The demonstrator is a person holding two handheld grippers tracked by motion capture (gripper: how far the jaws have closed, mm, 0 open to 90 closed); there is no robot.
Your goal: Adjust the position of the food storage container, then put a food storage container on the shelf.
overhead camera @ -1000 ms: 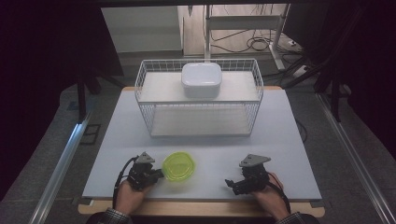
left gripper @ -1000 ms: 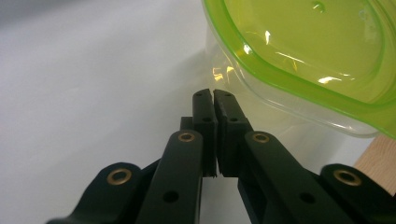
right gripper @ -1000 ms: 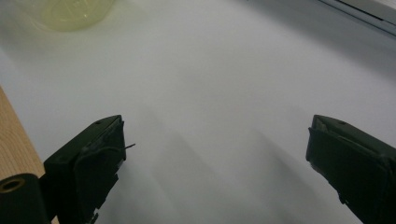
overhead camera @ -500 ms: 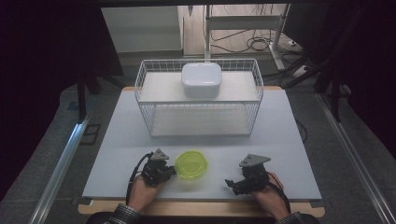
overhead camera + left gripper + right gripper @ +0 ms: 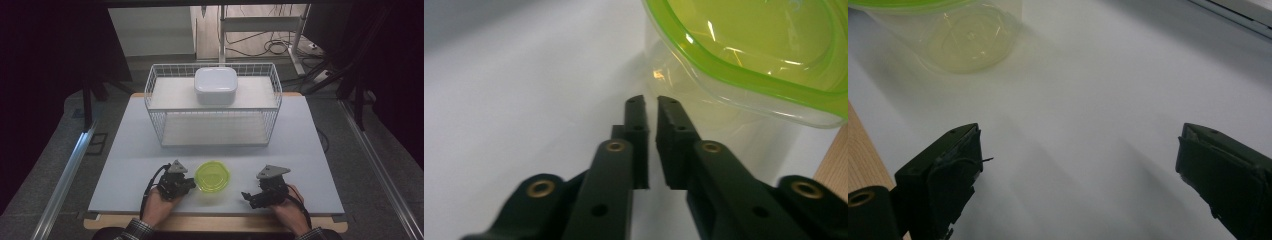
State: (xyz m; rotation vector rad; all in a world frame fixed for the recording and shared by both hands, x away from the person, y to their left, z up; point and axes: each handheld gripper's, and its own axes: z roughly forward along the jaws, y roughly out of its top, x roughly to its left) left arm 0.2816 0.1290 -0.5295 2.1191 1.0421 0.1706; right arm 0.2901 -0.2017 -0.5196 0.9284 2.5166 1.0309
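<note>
A clear tub with a lime-green lid (image 5: 212, 176) stands near the table's front edge, between my two grippers. My left gripper (image 5: 192, 184) lies just left of it. In the left gripper view the tips (image 5: 650, 100) sit right by the tub's wall, under the lid's rim (image 5: 764, 45). The jaws have just been opening and stand a narrow slit apart, with nothing between them. My right gripper (image 5: 246, 197) rests to the tub's right, apart from it. Its jaws (image 5: 1079, 131) stand wide open over bare table, and the tub (image 5: 968, 40) shows ahead on the left.
A white wire basket (image 5: 165, 125) stands at the back of the grey table (image 5: 300, 150), with a white lidded box (image 5: 215, 85) on its upper shelf. A wooden strip (image 5: 215, 223) runs along the table's front edge. Metal rails flank the table.
My left gripper and the green-lidded tub have both shifted to the right along the table. The right gripper has stayed where it was.
</note>
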